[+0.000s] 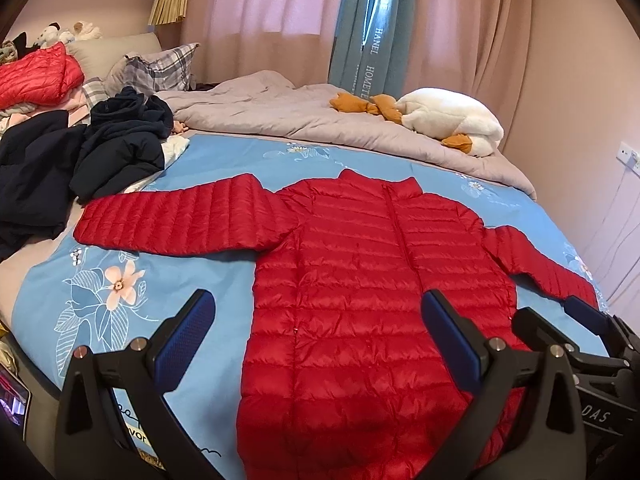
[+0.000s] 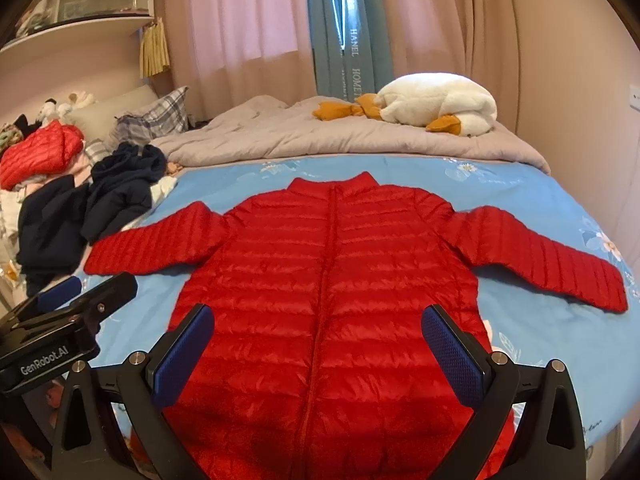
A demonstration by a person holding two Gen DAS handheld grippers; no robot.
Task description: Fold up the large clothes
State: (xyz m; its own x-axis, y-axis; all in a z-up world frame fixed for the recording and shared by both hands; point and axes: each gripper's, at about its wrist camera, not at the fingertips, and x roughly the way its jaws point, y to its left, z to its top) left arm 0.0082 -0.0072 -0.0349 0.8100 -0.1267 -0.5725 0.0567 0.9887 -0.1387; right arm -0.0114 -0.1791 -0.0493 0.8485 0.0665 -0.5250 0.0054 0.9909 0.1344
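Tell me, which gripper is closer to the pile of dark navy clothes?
Left. The left gripper hovers over the red puffer jacket's left half, on the side of the dark navy clothes pile; the right gripper hovers farther right.

Red jacket's (image 2: 328, 280) hem cut off below.

A home bedroom: bed (image 2: 520, 340), pillows (image 1: 160, 66), plush goose (image 2: 436, 104), curtains (image 1: 260, 4).

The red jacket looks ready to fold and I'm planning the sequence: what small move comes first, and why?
Probably bring the left gripper to the left sleeve cuff. The red jacket lies flat, both sleeves spread, and both grippers hover open, holding nothing.
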